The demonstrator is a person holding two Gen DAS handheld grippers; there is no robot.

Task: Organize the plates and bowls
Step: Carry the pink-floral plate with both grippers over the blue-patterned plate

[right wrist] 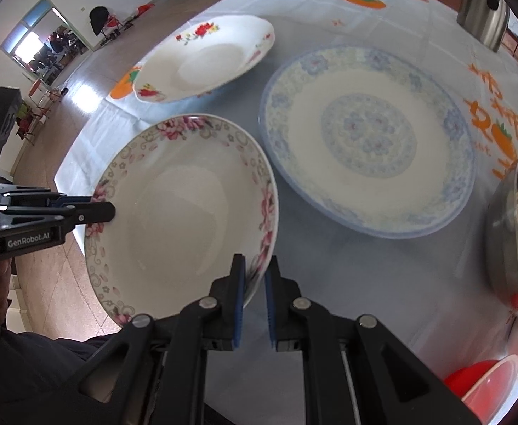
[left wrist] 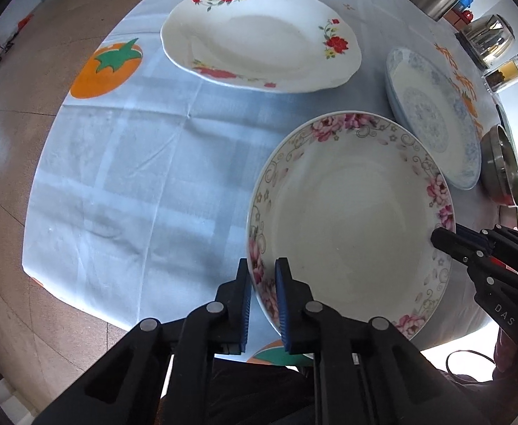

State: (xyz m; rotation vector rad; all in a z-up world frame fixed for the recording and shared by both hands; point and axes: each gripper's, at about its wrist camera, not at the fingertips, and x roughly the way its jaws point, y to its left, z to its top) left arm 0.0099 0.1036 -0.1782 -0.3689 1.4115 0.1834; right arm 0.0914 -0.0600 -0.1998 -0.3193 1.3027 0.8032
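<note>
Blue tablecloth beneath pink-flowered bowl, mouth upward, slightly tilted.

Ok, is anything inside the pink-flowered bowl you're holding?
Nothing shows inside the pink-flowered bowl: its white inside is bare. The left hand-held gripper and right hand-held gripper cover only short stretches of rim. What lies beneath the bowl is hidden.

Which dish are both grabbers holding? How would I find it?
Look at the table with the pale blue cloth. At its near edge is the deep dish pinched at opposite rims. Only it has pink flowers with gold swirls; its neighbours show red flowers or blue patterns.
</note>
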